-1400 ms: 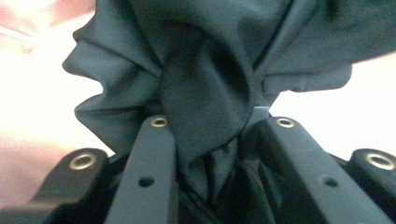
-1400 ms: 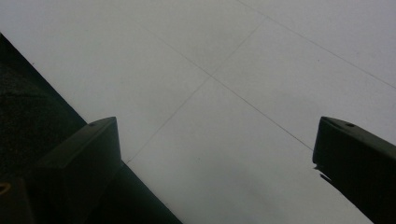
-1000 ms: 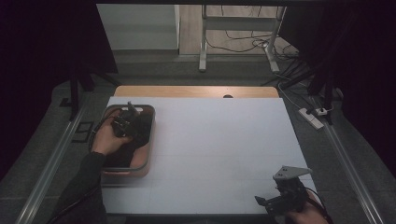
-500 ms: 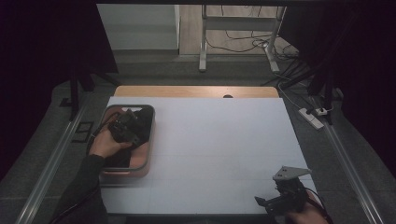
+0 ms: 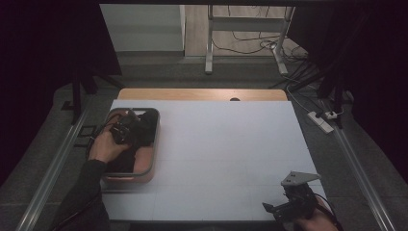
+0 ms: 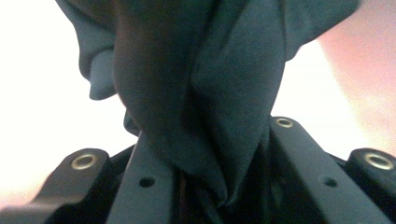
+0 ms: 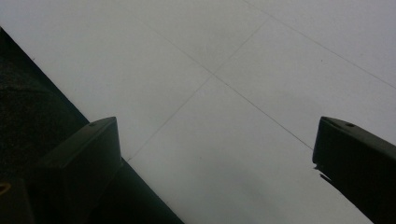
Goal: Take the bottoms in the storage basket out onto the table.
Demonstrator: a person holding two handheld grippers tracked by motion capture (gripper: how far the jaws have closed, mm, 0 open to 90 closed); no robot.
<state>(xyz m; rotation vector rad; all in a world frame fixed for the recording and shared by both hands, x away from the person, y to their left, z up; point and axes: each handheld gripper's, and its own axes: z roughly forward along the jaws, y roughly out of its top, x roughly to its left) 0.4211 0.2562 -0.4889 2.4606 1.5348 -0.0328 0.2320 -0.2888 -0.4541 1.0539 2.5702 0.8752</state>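
Left tool (image 5: 129, 126), clamped on dark cloth (image 6: 201, 93) in the basket (image 5: 153, 161), could drag the basket along if lifted; right tool (image 5: 284, 208) rests apart on the table (image 5: 226, 144).

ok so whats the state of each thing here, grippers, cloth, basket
left gripper: down in the basket, jaws just closed, shut on the dark cloth
dark cloth: bunched in folds, pinched between the left jaws, partly in the basket
basket: upright at the table's left edge, holding the cloth
right gripper: jaws open, nothing between them, over bare table
white table: flat, bare in the middle
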